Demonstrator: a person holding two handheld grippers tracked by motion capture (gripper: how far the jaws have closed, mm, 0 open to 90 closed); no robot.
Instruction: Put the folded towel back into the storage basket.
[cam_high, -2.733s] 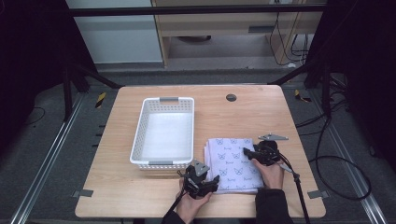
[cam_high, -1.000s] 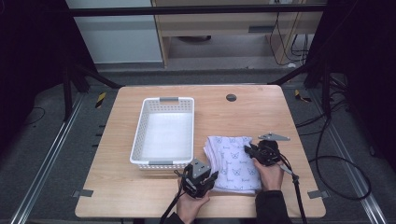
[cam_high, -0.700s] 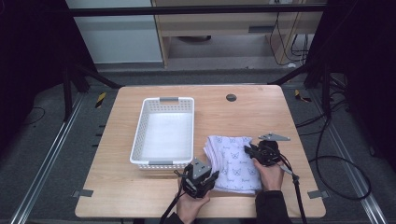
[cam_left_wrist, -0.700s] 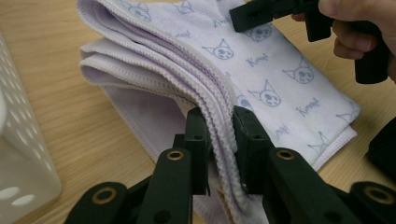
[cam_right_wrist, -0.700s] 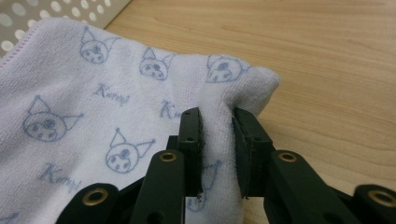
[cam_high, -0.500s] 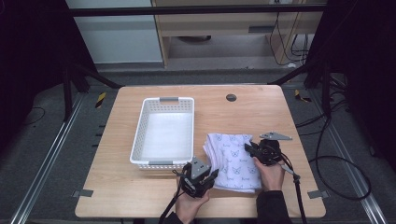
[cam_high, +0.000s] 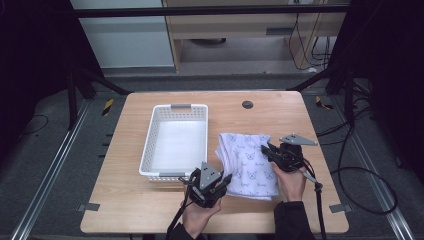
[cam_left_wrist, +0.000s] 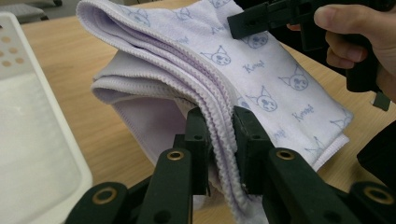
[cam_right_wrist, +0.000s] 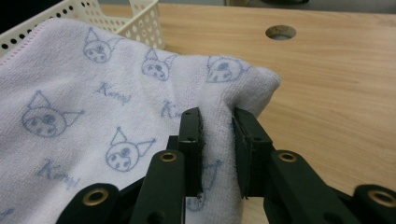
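Towel: folded lavender cloth (cam_high: 247, 165) with cat-face print, on the table's right half, just beside the basket; near edges look lifted, bulk sagging to the wood.
Left grip: left gripper (cam_left_wrist: 219, 140) jaws clamped on the stacked hemmed edges at the near left corner.
Right grip: right gripper (cam_right_wrist: 215, 135) jaws pinched on a raised fold near the far right corner.
Step, as judged: lifting the folded towel with both hands to move it into the white basket (cam_high: 150, 150).
Doing it well: raise both hands evenly so layers stay stacked; clear the basket's rim before crossing; keep the span taut, not stretched.
Risk: lower layers slipping from the left pinch and unfolding.
Surroundings: wooden table (cam_high: 125, 210); round cable hole (cam_high: 247, 104) behind.
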